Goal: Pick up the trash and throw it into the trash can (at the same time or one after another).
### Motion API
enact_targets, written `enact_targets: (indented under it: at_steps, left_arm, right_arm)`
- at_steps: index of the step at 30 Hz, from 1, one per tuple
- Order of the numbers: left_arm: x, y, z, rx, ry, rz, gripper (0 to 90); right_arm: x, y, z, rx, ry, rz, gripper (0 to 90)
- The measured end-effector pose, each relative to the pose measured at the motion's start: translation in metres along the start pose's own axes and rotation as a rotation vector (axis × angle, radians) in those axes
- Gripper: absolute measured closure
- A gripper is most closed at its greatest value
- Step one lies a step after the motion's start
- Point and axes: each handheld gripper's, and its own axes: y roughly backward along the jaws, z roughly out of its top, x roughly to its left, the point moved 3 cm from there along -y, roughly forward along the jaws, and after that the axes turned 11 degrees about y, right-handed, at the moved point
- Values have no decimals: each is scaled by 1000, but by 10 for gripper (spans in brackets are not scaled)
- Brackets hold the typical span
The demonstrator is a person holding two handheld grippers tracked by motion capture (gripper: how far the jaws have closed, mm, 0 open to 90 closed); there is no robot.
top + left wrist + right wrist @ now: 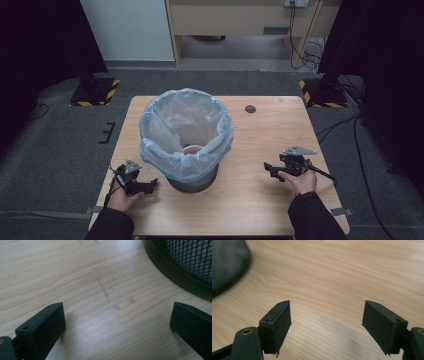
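Note:
A black mesh bin point(192, 182) stands on the wooden table point(260, 135), lined with a pale blue plastic bag point(186, 132) folded over its rim. My left gripper point(152, 184) rests low on the table just left of the bin's base, open, with bare wood between its jaws point(117, 322); the bin's rim point(175, 272) curves past at the upper right of the left gripper view. My right gripper point(266, 167) sits on the table to the right of the bin, pointing toward it, open and empty point(327, 322). The bin's mesh wall point(227, 262) shows at the top left of the right gripper view.
A small dark round disc point(250, 108) lies near the table's far edge. A light roll-like shape point(192, 149) shows inside the bag. Dark stands with yellow-black bases point(95, 92) flank the table on the carpet.

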Motion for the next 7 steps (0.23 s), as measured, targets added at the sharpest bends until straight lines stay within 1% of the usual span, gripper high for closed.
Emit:
enact_targets:
  at_steps: [1,4,7]
  left_arm:
    - [0,0,0,0,0,0,0]
    - [0,0,0,0,0,0,0]
    - [0,0,0,0,0,0,0]
  right_arm:
    - [-6,2,-6,16,2,-16,222]
    - [-16,7,-16,41,8,-51,207]
    - [-23,12,-26,63,-14,-61,190]
